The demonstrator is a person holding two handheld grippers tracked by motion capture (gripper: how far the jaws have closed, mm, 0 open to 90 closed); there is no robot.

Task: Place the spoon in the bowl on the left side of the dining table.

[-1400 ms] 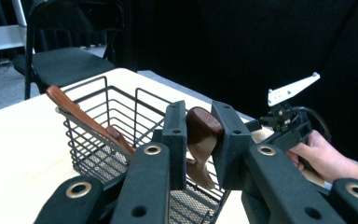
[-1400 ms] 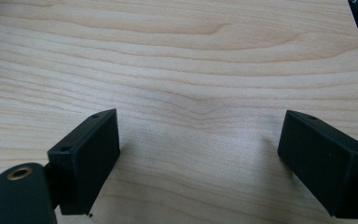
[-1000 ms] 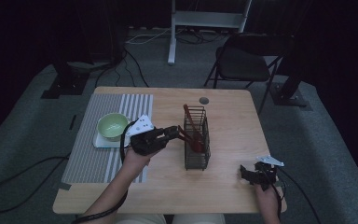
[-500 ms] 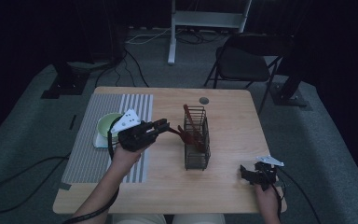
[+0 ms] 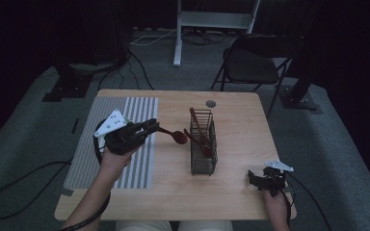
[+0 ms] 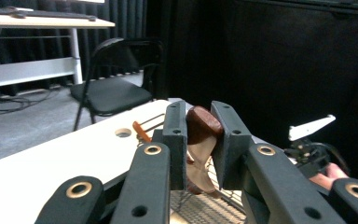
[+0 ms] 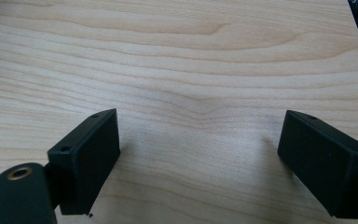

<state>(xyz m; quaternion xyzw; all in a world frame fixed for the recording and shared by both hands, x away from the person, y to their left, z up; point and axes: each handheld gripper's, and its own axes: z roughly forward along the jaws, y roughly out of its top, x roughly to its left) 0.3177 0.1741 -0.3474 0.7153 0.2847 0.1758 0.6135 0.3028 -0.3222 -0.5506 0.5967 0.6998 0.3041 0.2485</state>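
Between left claw [image 6: 200,140] jaws: wooden spoon [image 6: 200,128], clamped.

wire basket [image 5: 204,149] mid-table | striped mat [image 5: 125,159] left of it | chair [image 5: 250,67] behind table [image 5: 236,192]

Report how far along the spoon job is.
Done: the left gripper has shut its jaws on the brown wooden spoon and holds it in the air beside the black wire basket. In hand: carrying that spoon. Left: two more brown utensils stand in the basket; the right gripper rests open on the wooden table.
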